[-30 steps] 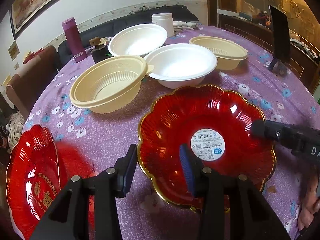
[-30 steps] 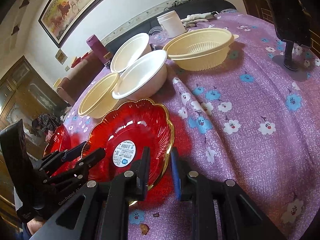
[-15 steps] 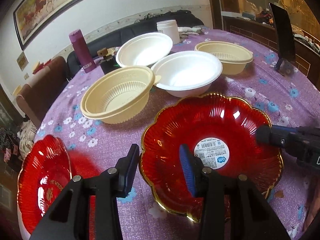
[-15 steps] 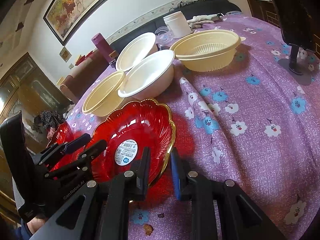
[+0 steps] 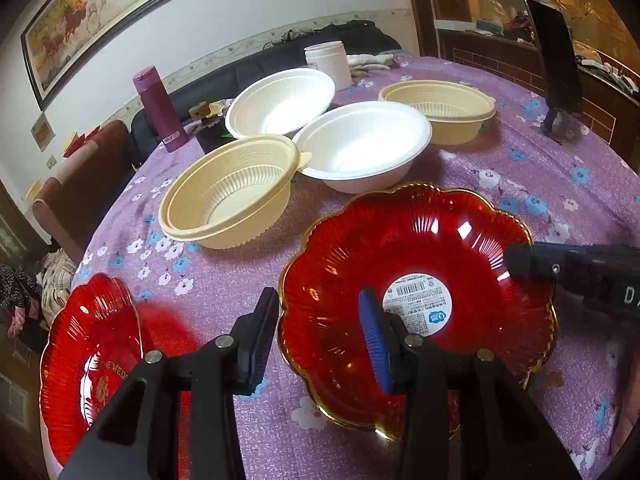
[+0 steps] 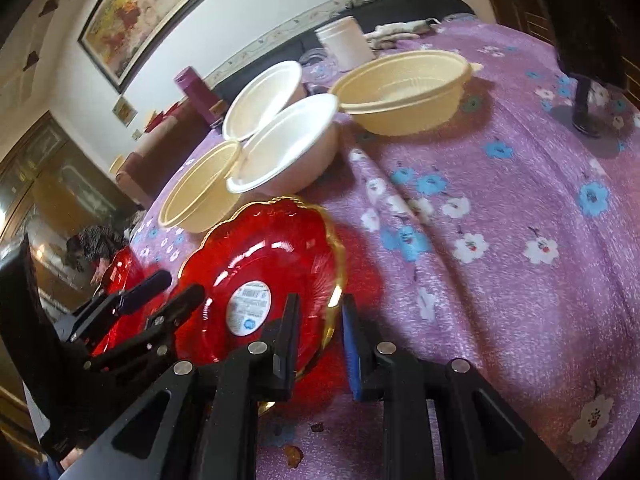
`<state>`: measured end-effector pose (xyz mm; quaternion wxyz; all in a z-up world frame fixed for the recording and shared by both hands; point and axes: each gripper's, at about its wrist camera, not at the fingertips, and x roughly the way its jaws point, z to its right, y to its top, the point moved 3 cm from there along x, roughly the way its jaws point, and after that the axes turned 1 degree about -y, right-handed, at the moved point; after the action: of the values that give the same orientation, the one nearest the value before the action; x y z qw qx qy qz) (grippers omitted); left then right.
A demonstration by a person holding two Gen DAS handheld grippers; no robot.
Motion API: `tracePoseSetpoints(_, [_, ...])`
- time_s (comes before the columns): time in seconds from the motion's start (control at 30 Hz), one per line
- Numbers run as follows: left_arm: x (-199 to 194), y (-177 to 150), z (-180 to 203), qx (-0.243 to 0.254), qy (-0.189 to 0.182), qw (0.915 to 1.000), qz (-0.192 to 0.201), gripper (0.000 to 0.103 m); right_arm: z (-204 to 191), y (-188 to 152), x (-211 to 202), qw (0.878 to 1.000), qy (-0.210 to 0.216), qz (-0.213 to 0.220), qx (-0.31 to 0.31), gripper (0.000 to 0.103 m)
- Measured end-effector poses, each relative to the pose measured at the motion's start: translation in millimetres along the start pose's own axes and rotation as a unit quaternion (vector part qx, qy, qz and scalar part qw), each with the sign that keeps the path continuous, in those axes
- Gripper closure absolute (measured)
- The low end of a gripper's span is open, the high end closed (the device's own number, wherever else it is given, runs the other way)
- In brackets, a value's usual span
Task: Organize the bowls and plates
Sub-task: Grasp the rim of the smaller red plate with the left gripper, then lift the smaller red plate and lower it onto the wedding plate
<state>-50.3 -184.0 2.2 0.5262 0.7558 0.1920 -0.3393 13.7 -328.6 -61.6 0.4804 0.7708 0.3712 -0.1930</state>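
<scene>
Left claw (image 5: 316, 320) open astride red plate (image 5: 420, 240) rim, right claw (image 6: 320, 320) grip unclear, bowls (image 5: 224, 208) behind.

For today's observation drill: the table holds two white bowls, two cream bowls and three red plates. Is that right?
Not quite: only two red plates show, the stickered plate and the lettered plate. The left wrist view shows both. The white and cream bowl counts stand.

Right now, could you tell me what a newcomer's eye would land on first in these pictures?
The big red scalloped plate with a gold rim and a white barcode sticker, straddled at opposite edges by both grippers, left and right. A second red plate lies at the table's near-left edge. Behind cluster two white bowls and two cream bowls on the purple floral cloth.
</scene>
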Motion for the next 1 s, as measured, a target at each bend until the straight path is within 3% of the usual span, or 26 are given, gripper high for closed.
tracePoseSetpoints(0.2, [20.4,6.6,-16.4,-0.028,-0.012,0.999,-0.032,0.063,2.1,1.2,-0.7,1.0,0.007,0.004,0.006,0.082])
tracePoseSetpoints(0.23, [24.0,6.7,-17.7,-0.031,-0.014,0.9988,-0.036,0.066,0.0,0.7,0.3,1.0,0.004,0.002,0.0,0.083])
tracePoseSetpoints(0.27, [25.8,6.5,-17.5,-0.033,-0.022,0.9985,-0.038,0.077,-2.5,0.4,0.7,1.0,0.003,0.003,-0.006,0.085])
tracePoseSetpoints(0.3, [26.1,6.2,-17.3,-0.033,-0.016,0.9987,-0.035,0.081,-4.5,0.0,0.6,1.0,0.0,0.005,-0.012,0.089])
tracePoseSetpoints(1.0, [-26.4,-3.0,-27.8,-0.031,0.035,0.9983,0.035,0.083,-18.8,-6.3,-8.0,0.999,0.007,0.015,-0.033,0.091])
